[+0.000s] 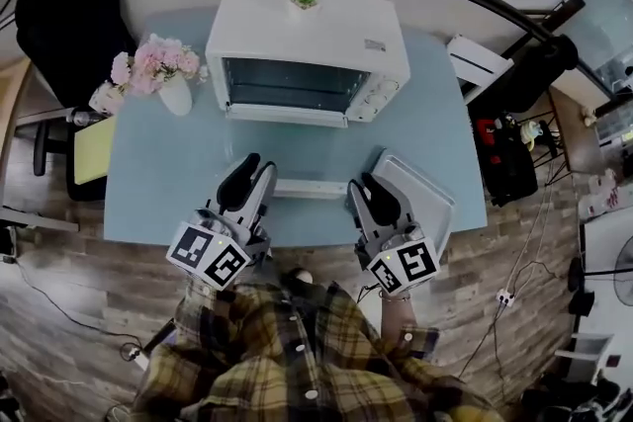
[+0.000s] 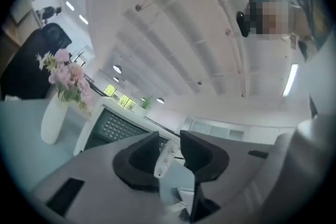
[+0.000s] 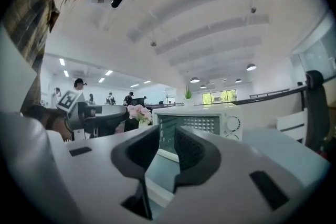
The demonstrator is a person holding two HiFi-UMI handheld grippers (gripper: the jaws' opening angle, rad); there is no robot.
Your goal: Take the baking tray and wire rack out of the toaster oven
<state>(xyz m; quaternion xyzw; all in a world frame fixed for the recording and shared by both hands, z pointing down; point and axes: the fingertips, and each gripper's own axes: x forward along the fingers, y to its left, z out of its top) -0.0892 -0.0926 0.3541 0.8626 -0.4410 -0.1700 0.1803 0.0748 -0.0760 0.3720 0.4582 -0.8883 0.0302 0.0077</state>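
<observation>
Left gripper (image 1: 247,175): lower left, jaws apart, empty.
Right gripper (image 1: 368,193): lower right, jaws apart, empty.
Toaster oven (image 1: 307,54): upper centre, door shut.

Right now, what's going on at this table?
A person holds a gripper in each hand at the near edge of the table, facing the white toaster oven. The left gripper and the right gripper both have their jaws apart and hold nothing. A shallow tray lies on the table beside the right gripper.
</observation>
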